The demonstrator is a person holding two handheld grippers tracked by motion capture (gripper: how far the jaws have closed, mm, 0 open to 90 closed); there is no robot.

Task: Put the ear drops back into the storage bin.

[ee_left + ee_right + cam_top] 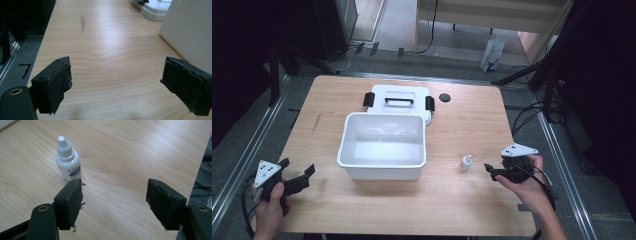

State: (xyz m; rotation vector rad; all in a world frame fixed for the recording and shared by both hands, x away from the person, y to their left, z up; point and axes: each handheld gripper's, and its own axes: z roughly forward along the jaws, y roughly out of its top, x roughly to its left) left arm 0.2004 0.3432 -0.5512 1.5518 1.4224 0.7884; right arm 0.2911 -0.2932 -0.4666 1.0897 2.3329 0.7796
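Note:
A small white dropper bottle [466, 162] stands upright on the wooden table, right of a white plastic bin [383, 145]. My right gripper [490, 170] is open just to the bottle's right, at the table's front right. In the right gripper view the bottle [68, 162] stands just beyond the left jaw's tip, outside the gap of my right gripper [113, 202]. My left gripper [298, 171] hangs open at the front left corner, empty. In the left gripper view my left gripper [116, 83] frames bare wood, with the bin's wall [192, 32] at right.
The bin's white lid [399, 100] with black latches and handle lies flat behind the bin. A small black disc [444, 97] sits on the table right of the lid. Metal rails and cables run along both table sides.

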